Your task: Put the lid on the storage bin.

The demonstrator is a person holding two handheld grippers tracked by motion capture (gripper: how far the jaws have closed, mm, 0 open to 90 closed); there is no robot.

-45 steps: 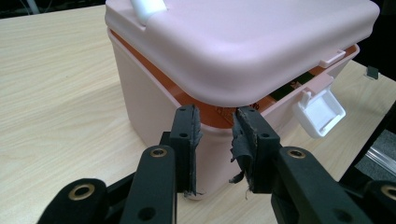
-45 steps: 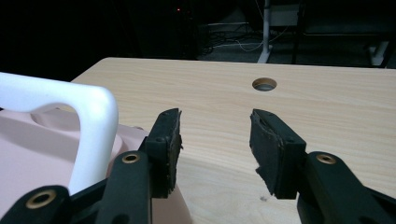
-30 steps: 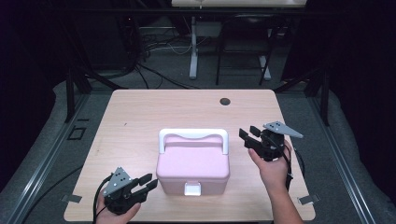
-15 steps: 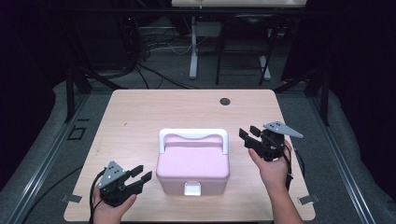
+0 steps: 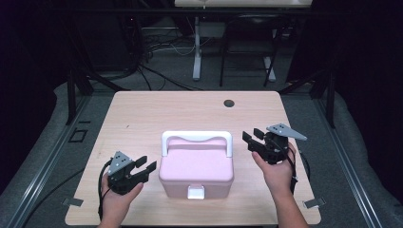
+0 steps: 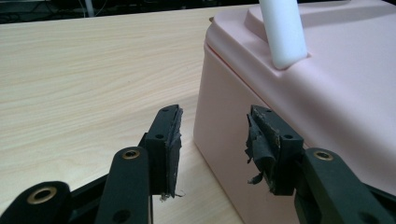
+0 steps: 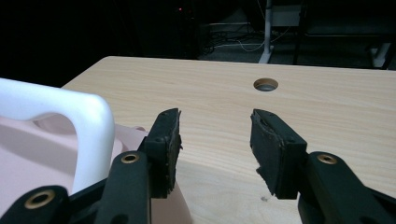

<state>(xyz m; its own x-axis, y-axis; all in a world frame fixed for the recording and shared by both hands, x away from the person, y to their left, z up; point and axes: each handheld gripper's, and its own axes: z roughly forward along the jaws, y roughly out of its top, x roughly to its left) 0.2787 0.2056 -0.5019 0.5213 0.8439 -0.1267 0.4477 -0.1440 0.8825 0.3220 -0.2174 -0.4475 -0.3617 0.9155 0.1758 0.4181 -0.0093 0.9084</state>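
I have the pink box (image 5: pixel 196 168) lying between my grippers, its long axis running from one to the other. My left gripper (image 5: pixel 142 168), jaws just opened wide and empty, sits close beside the box's left end; my right gripper (image 5: pixel 253 140), also wide and empty, hovers off its right rear corner by the white handle (image 5: pixel 196 138).

The pink box (image 5: pixel 196 171) looks like smooth, matt plastic, and its white handle (image 5: pixel 196 137) is smooth plastic too. The table (image 5: pixel 142 116) is pale wood with fine lines. The left gripper's pads (image 6: pixel 261 140) look rough and torn.

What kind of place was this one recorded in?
Probably a lab or recording studio, not a home: a bare wooden table with a cable hole, dark curtained surroundings, loose cables on the grey floor behind, and metal frame rails alongside.
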